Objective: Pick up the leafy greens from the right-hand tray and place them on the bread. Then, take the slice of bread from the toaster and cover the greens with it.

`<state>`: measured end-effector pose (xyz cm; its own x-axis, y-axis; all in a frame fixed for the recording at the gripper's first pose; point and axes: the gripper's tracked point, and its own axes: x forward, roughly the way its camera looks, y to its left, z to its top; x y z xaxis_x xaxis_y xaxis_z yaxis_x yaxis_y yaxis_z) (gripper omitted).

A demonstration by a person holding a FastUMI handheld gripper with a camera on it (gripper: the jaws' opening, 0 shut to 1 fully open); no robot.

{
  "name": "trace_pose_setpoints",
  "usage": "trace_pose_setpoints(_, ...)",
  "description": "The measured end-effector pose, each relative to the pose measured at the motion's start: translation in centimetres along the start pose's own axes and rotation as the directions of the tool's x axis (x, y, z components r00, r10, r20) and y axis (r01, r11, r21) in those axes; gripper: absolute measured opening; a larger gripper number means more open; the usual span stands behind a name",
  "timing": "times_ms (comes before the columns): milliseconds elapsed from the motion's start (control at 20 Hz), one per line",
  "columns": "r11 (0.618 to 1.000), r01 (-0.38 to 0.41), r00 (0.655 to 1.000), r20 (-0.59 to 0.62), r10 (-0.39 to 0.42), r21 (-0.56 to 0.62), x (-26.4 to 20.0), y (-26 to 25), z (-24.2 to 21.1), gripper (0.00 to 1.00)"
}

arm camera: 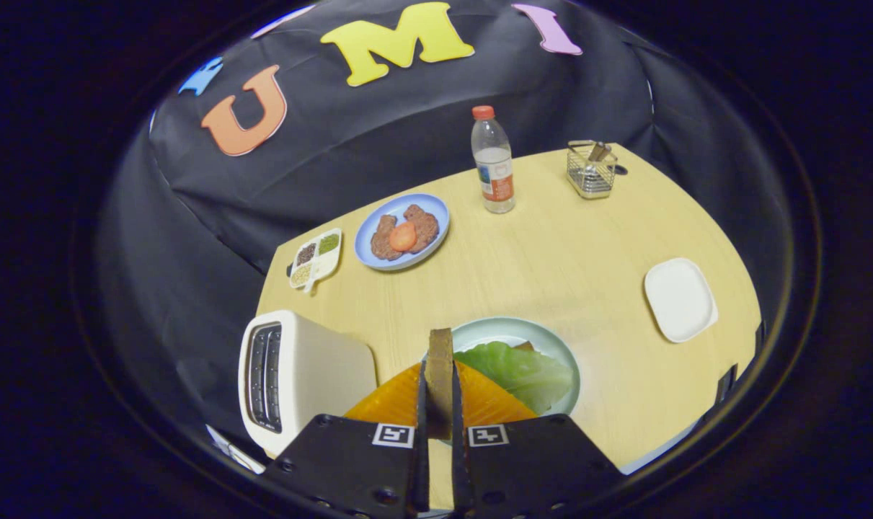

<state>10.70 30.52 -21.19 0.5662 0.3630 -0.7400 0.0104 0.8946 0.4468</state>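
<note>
Bread stands on its thin edge between the two fingers of the gripper. Both orange fingers press on it from each side, so the gap is narrow and the slice is held tight. Just ahead of the fingers, and a bit lower, sits a pale green plate on the wooden table. The leafy greens lie on that plate, and a brown edge peeks out from under them at the far side. To the left of the gripper stands the white toaster with its slots facing up. Far beyond the fingers there is a blue plate with brown meat and a round red tomato slice on it. Next to that plate lies a little white tray with small heaps in it. A water bottle with a red cap stands farther back. A wire basket is off to the right of the bottle. A white square tray lies well to the right of the gripper.
</note>
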Motion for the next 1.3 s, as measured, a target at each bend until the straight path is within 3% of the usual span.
trace_pose_setpoints(100,1.000,-0.027,1.000,0.000,0.027,0.000,0.9,-0.2,-0.4,0.13)
trace_pose_setpoints(350,0.998,0.039,0.999,-0.003,-0.039,-0.043,2.3,-3.7,-1.0,0.13)
trace_pose_setpoints(650,0.998,0.036,0.996,-0.081,-0.041,-0.058,3.0,-6.1,-2.3,0.18)
trace_pose_setpoints(700,0.997,0.038,0.995,-0.085,-0.044,-0.071,3.3,-6.7,-2.4,0.27)
trace_pose_setpoints(850,0.995,0.037,0.994,-0.096,-0.046,-0.095,4.4,-8.4,-1.6,0.27)
trace_pose_setpoints(900,0.994,0.042,0.994,-0.100,-0.052,-0.099,4.6,-9.1,-1.5,0.34)
trace_pose_setpoints(1200,0.978,0.005,0.993,-0.110,-0.029,-0.208,4.5,-10.9,-0.8,0.46)
trace_pose_setpoints(1300,0.972,-0.006,0.996,-0.092,-0.016,-0.236,3.4,-11.3,-0.1,0.65)
